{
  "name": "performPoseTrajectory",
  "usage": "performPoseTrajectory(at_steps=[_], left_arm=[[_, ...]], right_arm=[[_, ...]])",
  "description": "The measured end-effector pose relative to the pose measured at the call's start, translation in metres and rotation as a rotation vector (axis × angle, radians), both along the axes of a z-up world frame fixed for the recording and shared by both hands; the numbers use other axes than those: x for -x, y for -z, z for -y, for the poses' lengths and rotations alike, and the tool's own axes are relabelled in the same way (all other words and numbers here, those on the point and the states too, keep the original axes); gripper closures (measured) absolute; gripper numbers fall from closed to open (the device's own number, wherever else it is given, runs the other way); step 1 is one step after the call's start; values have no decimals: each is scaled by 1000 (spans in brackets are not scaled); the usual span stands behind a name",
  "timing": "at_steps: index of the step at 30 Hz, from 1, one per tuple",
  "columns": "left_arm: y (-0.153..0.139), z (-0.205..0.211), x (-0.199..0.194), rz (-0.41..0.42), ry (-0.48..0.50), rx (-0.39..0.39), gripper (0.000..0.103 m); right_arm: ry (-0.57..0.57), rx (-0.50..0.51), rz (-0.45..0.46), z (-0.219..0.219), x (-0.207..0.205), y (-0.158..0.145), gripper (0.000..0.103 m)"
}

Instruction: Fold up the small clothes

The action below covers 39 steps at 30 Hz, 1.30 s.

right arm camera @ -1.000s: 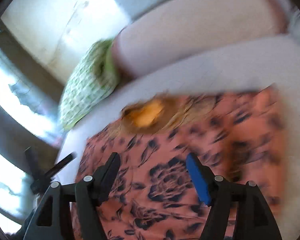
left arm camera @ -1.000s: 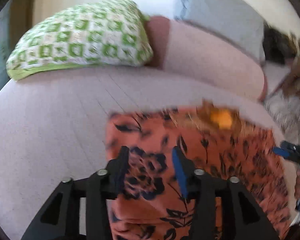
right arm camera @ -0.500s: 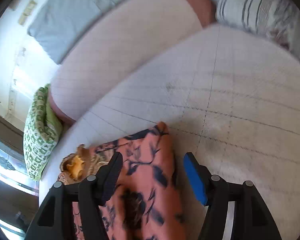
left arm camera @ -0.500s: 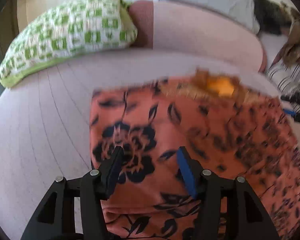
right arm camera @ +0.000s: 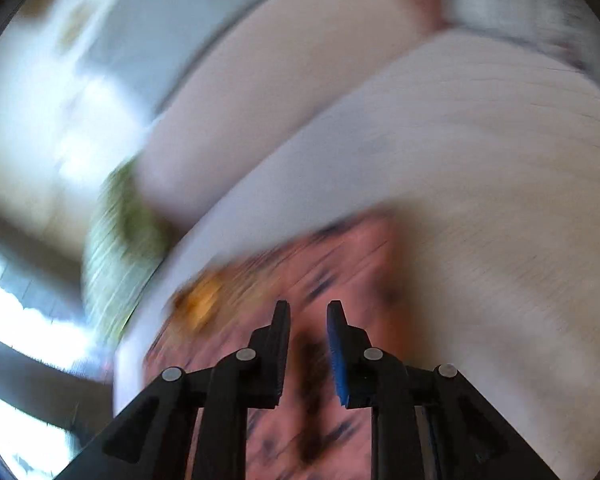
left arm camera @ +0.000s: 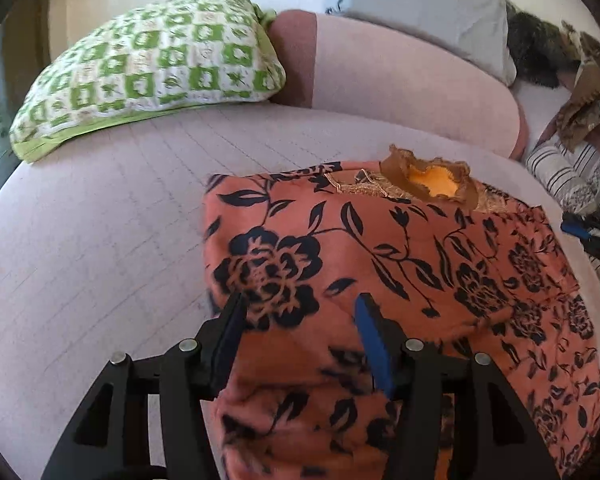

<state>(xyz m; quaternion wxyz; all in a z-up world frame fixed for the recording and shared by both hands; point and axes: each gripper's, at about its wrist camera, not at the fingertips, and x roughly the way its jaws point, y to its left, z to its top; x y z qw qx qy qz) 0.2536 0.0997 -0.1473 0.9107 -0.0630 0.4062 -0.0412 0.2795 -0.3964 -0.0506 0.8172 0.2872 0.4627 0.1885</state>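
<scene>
Orange flowered cloth garment (left arm camera: 380,264) lies on the pale pink bed (left arm camera: 100,240), right of the green checked pillow (left arm camera: 152,68). Left gripper (left arm camera: 300,316) hovers over its near edge, fingers spread. Right gripper (right arm camera: 308,320) looks narrowed; blur hides any pinch.

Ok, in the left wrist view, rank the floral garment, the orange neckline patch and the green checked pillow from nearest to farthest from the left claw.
1. Floral garment: directly beneath the left claw.
2. Orange neckline patch: ahead, to the right, at the garment's far edge.
3. Green checked pillow: farthest, up left, against the pink bolster.
</scene>
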Motion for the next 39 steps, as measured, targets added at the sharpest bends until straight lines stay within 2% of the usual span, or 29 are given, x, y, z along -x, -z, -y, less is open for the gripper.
performPoseTrajectory(at_steps=[2,3,4,5,6,7,9,10,11,12,13,14,15,16,18,20,22,25,28,33,39], left_arm=[[-4,-9,16,-2,-34,29,46],[-6,-16,25,0,-55,53,46],[-9,-22,33,2,-77,71,46],[-14,-32,46,4,-110,97,46],[-17,-40,57,5,-140,120,46],[-20,-51,73,6,-171,156,43],[-22,-66,96,3,-217,205,37],[-22,-71,107,-1,-235,230,36],[-20,-75,118,-12,-238,257,36],[-17,-75,125,-26,-232,271,36],[-13,-73,131,-48,-231,273,36],[-11,-70,137,-67,-231,274,36],[-9,-66,143,-76,-223,285,36],[-10,-61,149,-75,-210,299,36],[-9,-47,162,-80,-178,308,36],[-4,-33,174,-107,-139,293,36],[1,-21,185,-134,-104,278,36],[7,-12,200,-156,-82,263,36],[8,-5,213,-162,-73,256,31],[18,-1,224,-216,-88,220,28],[24,2,231,-250,-99,193,28]], right_arm=[[-104,11,-18,-16,6,9,80],[-96,55,-63,-14,4,23,80],[-26,64,-165,2,2,48,86],[59,-93,-225,23,3,67,90],[165,-299,-268,43,10,81,90],[202,-341,-273,49,18,78,85],[149,-181,-206,36,29,53,83],[99,-168,-177,27,38,45,80],[60,-186,-154,24,43,43,68],[47,-162,-146,24,50,46,60],[75,-140,-173,29,53,56,70],[121,-175,-199,39,56,60,74],[164,-191,-212,43,63,58,72],[174,-146,-188,40,71,45,70],[135,-67,-95,32,96,14,65],[105,-29,-74,23,111,0,32],[71,76,-51,22,143,-7,32],[-15,206,-113,26,186,-2,32],[-92,308,-156,40,232,5,32],[-113,301,-245,56,277,38,32],[-165,279,-237,50,298,40,32]])
